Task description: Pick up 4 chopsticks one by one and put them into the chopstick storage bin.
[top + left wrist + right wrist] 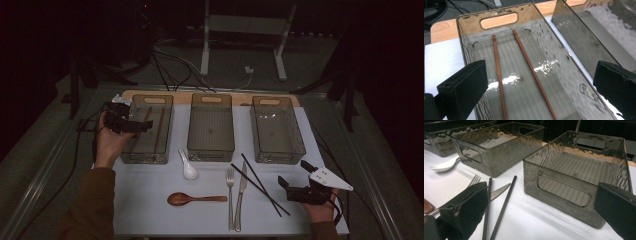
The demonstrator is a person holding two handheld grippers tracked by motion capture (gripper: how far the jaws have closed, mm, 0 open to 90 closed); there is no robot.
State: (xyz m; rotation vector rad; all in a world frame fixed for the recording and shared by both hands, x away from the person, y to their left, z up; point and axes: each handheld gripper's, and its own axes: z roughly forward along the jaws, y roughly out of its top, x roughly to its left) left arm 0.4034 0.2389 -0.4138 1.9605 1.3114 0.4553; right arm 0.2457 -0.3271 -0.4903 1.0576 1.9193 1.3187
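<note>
Sorting of cutlery into bins, early stage by the look of it.

Done: one pair of brown chopsticks (524, 72) lies along the floor of the left bin (148, 100), the two sticks side by side and apart.

Left gripper (131, 123): held over the left bin's near-left edge, fingers (465, 82) spread wide, nothing between them; in its own view the brown chopsticks lie below, clear of both pads.

Right gripper (295, 183): at the near right of the surface, fingers (467, 206) wide and empty, just beside the black chopsticks (260, 184), not touching them as far as can be told.

Left to do, as judged:
- black chopsticks, lying slantwise on the surface in front of the right bin (276, 129);
- fork (230, 192) and knife (241, 195), side by side near the front edge;
- wooden spoon (192, 198), lying crosswise to the left of the fork;
- white spoon (188, 166), just before the gap between left and middle bin (211, 125).

Middle and right bins: empty.

Surface (150, 210): white sheet over a wooden board whose far edge shows behind the bins; three smoky see-through bins with handle slots in a row.

Room: dim; grey floor, cables (175, 65) trailing behind the surface, a white metal stand (245, 35) farther back.
</note>
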